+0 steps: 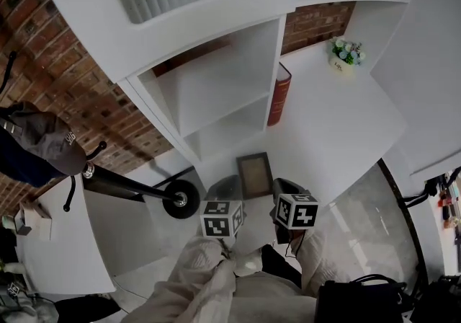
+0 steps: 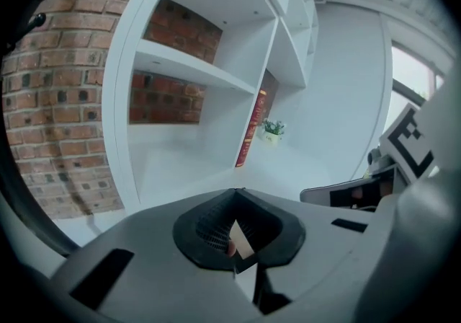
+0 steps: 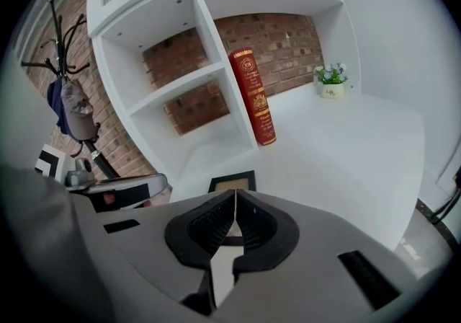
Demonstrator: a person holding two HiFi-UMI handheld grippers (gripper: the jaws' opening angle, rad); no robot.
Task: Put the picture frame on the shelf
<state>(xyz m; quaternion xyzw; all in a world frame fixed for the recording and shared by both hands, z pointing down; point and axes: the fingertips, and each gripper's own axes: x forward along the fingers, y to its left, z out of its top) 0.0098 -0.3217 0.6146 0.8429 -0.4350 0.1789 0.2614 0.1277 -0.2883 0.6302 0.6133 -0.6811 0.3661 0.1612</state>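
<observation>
Currently I have both claws held low in front of me, over the near edge of the white ledge at the foot of the shelf unit. The picture frame lies flat on that ledge, dark border around a tan middle, near the front edge. From the head view it sits between the noses of the two tools, just beside each; I cannot tell whether either touches it.

On the right gripper, its own view shows the jaws pressed together at the tips with nothing pinched between them. The frame lies just beyond the tips. On the left gripper, its view likewise shows the tips meeting and nothing clamped. It points up toward the open cubbies and the brick wall behind them.

A red book stands upright against the divider at the back of the ledge. A small potted plant sits further along, well apart from the frame. Off to my left a coat stand carries a grey cap, its round base on the floor near the shelf unit's corner. A dark bag rests on the floor at my lower right.
</observation>
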